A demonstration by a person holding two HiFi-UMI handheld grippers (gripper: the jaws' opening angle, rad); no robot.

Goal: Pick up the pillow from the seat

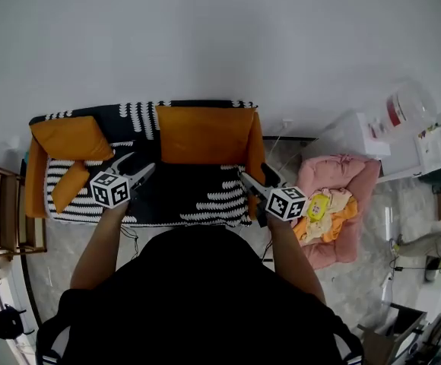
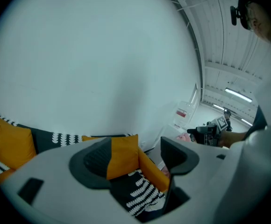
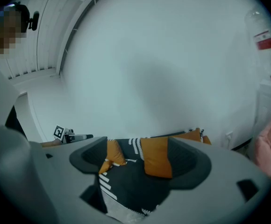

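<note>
A large orange pillow [image 1: 204, 134] leans upright against the back of the black-and-white patterned seat [image 1: 198, 196]. It also shows between the jaws in both gripper views, as the pillow [image 2: 123, 155] and the pillow [image 3: 156, 157]. My left gripper [image 1: 138, 166] hovers open over the seat's left half, short of the pillow. My right gripper [image 1: 255, 175] hangs open by the seat's right orange side. Neither touches anything. From the jaw cameras, the left gripper [image 2: 135, 160] and the right gripper [image 3: 140, 160] both stand wide apart and empty.
A second orange pillow [image 1: 70, 138] and a smaller one [image 1: 68, 185] lie at the seat's left end. A wooden rack [image 1: 4, 211] stands left of the seat. On the right, a pink pet bed [image 1: 342, 181] holds toys. A white unit [image 1: 357, 135] stands behind it.
</note>
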